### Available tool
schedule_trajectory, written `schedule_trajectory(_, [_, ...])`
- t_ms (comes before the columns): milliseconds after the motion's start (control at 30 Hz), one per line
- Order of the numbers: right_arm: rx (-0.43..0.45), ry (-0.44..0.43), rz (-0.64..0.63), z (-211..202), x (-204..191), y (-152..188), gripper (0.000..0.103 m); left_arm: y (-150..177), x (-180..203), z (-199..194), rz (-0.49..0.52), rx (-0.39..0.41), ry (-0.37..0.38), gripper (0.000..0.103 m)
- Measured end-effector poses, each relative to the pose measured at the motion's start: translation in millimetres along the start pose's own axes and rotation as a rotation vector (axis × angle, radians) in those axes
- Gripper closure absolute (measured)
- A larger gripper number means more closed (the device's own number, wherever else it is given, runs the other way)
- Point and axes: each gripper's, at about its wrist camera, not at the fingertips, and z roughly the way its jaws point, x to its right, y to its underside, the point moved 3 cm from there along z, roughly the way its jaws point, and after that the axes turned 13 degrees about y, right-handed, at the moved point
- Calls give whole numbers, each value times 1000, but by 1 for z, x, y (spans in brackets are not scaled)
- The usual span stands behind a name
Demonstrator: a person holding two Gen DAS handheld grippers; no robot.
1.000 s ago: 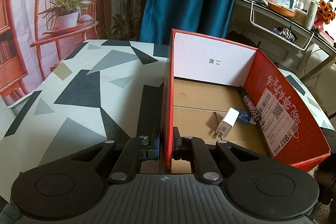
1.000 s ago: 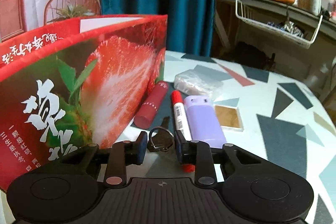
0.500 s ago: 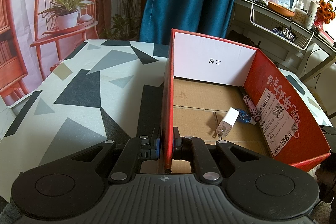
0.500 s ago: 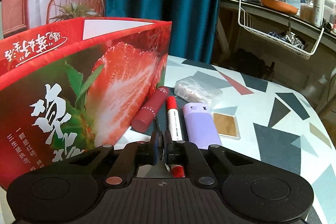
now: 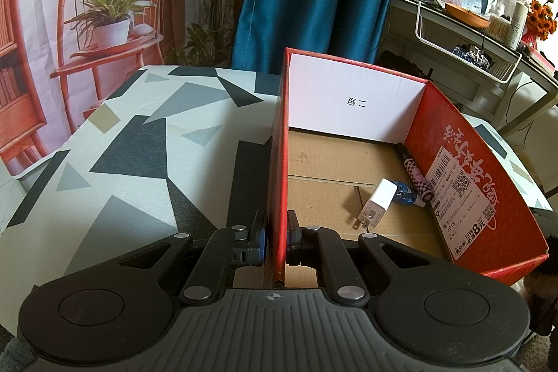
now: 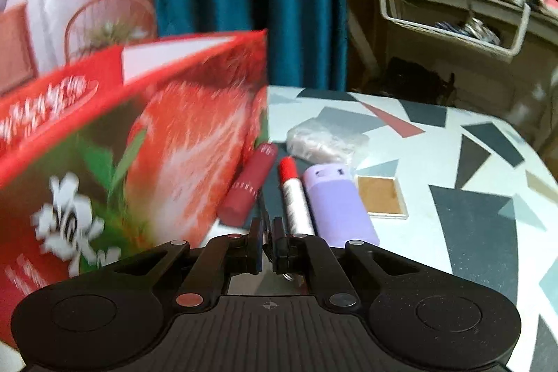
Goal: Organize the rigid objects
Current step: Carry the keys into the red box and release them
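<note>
Red box [image 5: 450, 197] stands on the patterned table [image 5: 146, 142], and your left gripper [image 5: 277, 234] holds its left wall — one pad outside, one inside. On the cardboard floor, toward 2 o'clock from that gripper, lie a white charger [image 5: 378, 203], a small blue item [image 5: 406, 196] and a checkered pen [image 5: 416, 178] against the right wall. Your right gripper [image 6: 268, 241] is closed on a key ring [image 6: 291, 275] (a thin dark blade sticks up between the pads). At its 12 o'clock lie a dark red tube [image 6: 249, 187], a red-capped marker [image 6: 294, 197] and a lilac case [image 6: 338, 204], side by side.
</note>
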Motion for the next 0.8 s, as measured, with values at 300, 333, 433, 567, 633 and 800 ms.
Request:
schedule_trajectory(300, [48, -83, 291, -11, 32, -36, 99, 1, 0, 0, 0, 1, 0, 92])
schedule_trajectory(333, [62, -96, 305, -14, 33, -41, 99, 1, 0, 0, 0, 1, 0, 92])
schedule_trajectory(433, [111, -139, 318, -24, 30, -61, 99, 1, 0, 0, 0, 1, 0, 92])
schedule_trajectory(567, [167, -190, 299, -35, 17, -86, 99, 1, 0, 0, 0, 1, 0, 92])
schedule_trajectory(633, [180, -223, 264, -39, 7, -96, 99, 1, 0, 0, 1, 0, 0, 92])
schedule_trajectory(800, [125, -252, 131, -33, -24, -103, 99, 1, 0, 0, 0, 1, 0, 92])
